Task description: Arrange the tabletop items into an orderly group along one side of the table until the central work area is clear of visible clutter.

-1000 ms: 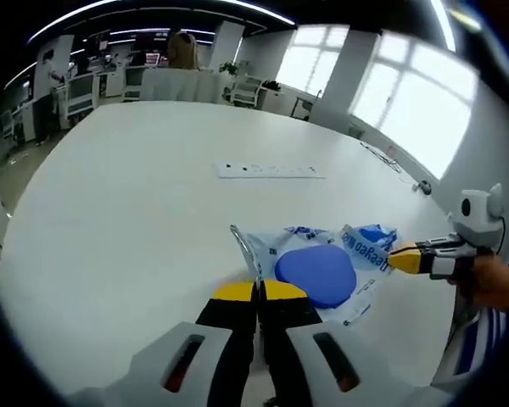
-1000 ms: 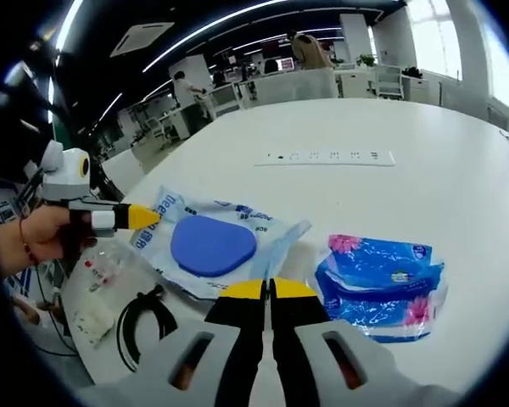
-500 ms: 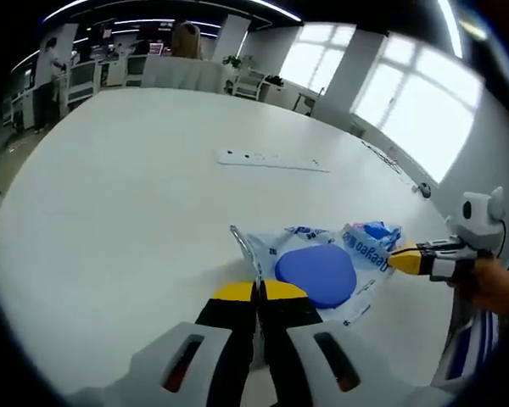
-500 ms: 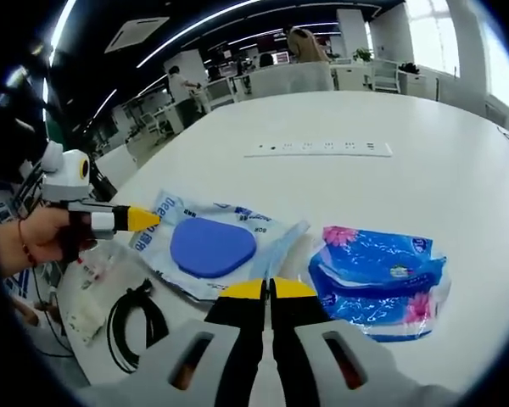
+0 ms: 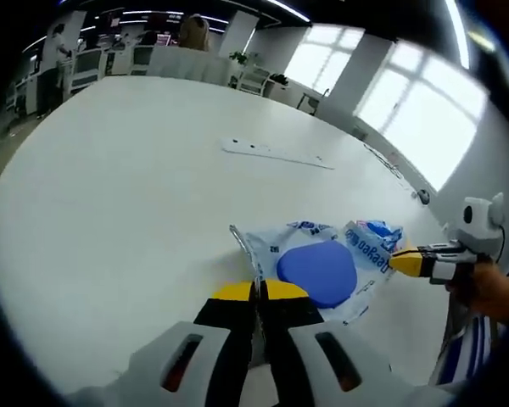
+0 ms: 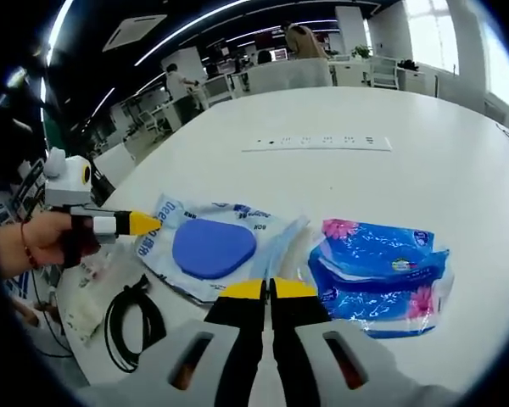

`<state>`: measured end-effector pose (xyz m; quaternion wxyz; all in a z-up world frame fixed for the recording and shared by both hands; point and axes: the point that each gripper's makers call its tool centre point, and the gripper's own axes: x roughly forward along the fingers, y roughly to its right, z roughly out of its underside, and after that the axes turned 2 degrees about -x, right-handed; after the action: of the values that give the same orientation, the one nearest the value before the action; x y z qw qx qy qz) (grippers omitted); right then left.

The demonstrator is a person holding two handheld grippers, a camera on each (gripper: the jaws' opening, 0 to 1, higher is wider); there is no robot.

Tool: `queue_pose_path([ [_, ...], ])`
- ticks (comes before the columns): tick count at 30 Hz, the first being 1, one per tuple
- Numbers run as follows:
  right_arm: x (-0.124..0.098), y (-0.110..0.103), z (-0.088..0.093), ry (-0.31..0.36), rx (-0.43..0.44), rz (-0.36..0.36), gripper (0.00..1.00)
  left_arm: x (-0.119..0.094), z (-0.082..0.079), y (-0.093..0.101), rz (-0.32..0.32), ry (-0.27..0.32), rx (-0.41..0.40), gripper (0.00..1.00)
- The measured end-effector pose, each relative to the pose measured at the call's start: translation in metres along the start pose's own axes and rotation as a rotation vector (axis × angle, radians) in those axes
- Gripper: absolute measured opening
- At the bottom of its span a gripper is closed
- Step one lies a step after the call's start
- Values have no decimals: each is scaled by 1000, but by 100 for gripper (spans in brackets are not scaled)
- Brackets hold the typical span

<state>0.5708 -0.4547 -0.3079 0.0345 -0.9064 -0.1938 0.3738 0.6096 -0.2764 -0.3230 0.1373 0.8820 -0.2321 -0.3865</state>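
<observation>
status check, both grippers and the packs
Left gripper shut on wipes pack edge. Right gripper shut on its opposite edge. Tissue pack alongside.

Clear packet (image 6: 210, 248) lies beside blue tissue pack (image 6: 380, 270).

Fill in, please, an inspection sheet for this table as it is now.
Surface: white table, mostly bare.
Job's things: clear plastic packet holding a blue oval pad; blue floral tissue pack beside it.
Clutter: small clear bags at the table edge.
Grippers: left gripper shut on the packet's flap; right gripper shut, tips at the packet's near edge, grip unsure.
Cables: black coiled cable; white power strip farther back.
Surroundings: open office with desks, windows, distant people.
</observation>
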Motion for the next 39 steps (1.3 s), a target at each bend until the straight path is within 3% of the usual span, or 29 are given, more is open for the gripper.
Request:
queue_pose_path([
  [17,-2,-2,-2,3,3,7,2,-2,2,-1,3,13,-27,4],
  [39,-11,-10,-9,23,-4,-15,8,-6,-1,2,4,19,8,31],
])
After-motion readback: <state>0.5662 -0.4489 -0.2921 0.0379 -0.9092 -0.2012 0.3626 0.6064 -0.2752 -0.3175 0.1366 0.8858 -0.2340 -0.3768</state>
